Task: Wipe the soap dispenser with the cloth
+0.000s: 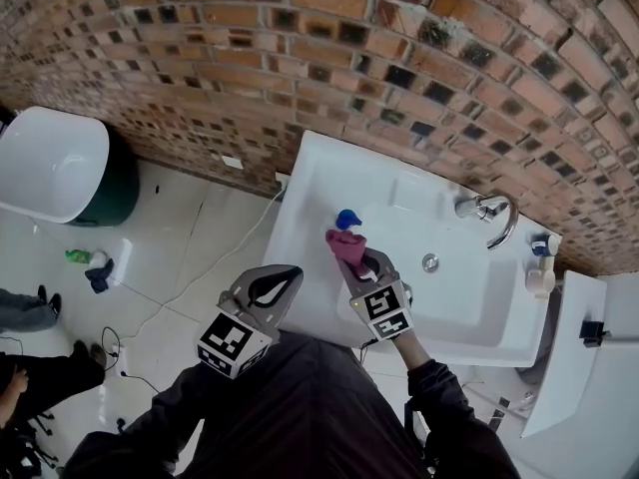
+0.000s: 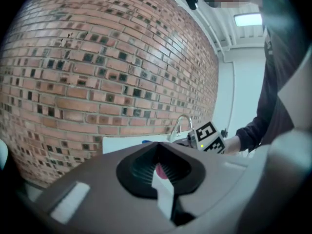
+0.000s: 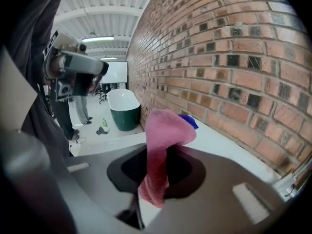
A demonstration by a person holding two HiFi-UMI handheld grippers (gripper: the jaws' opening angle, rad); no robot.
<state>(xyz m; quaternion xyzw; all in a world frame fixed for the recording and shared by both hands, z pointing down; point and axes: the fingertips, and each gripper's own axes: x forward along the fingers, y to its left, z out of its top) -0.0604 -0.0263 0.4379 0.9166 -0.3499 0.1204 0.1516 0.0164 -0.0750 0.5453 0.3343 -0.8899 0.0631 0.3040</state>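
Observation:
A pink cloth (image 1: 345,245) sticks up out of my right gripper (image 1: 353,261), which is shut on it over the left part of the white sink (image 1: 310,183). Just beyond the cloth is the blue top of the soap dispenser (image 1: 347,218); whether the cloth touches it I cannot tell. In the right gripper view the cloth (image 3: 161,140) folds over the jaws of the right gripper (image 3: 158,162) and hides most of the blue dispenser top (image 3: 189,121). My left gripper (image 1: 292,273) is shut and empty, off the sink's left edge. In its own view the left gripper (image 2: 158,150) points level at the sink.
A chrome tap (image 1: 491,214) and drain (image 1: 430,262) lie right of the cloth. Small bottles (image 1: 541,270) stand at the sink's right end. The brick wall (image 1: 399,48) runs close behind. A white and green bathtub (image 1: 55,163), cables and a bystander's legs (image 1: 22,309) are on the floor left.

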